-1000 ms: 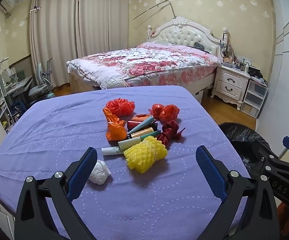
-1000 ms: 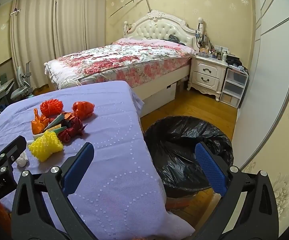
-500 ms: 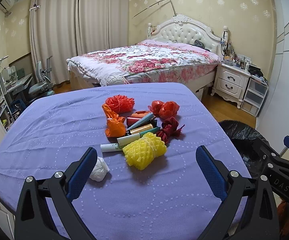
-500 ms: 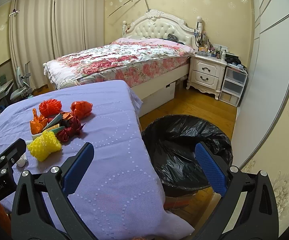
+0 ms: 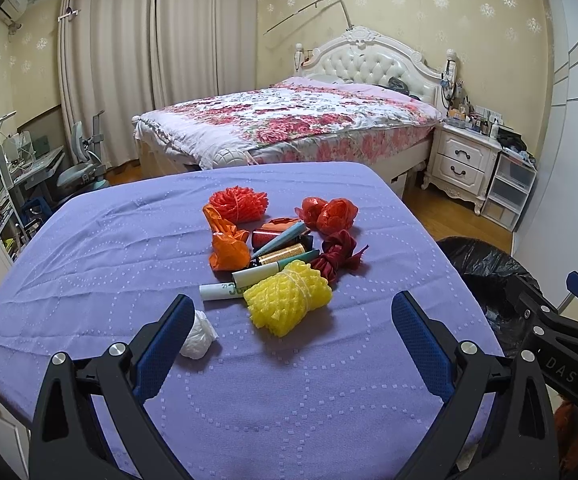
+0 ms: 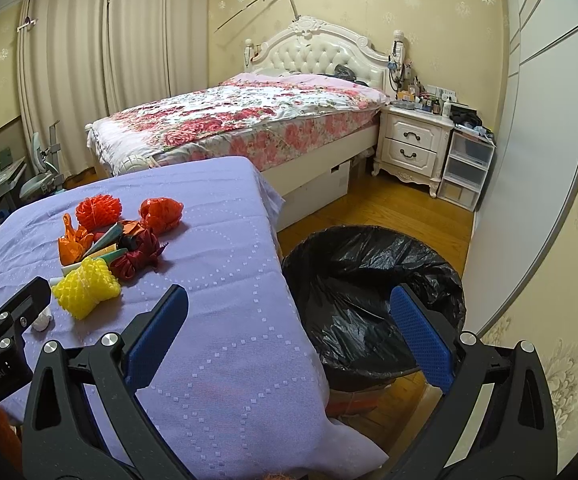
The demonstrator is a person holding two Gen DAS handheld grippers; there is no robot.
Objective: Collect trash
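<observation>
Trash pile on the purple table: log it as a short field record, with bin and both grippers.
surface: table under a purple cloth
nearest pieces: yellow foam net; white wad
rest of pile: red and orange nets and bags, several tubes, heaped together
bin: black-lined trash bin, on the floor off the table's right edge
left gripper: open, empty, facing the pile
right gripper: open, empty, straddling table edge and bin

Home bedroom; floral-quilted bed (image 5: 289, 120); white nightstand (image 5: 463, 160); drawn curtains (image 5: 149, 60)
</observation>
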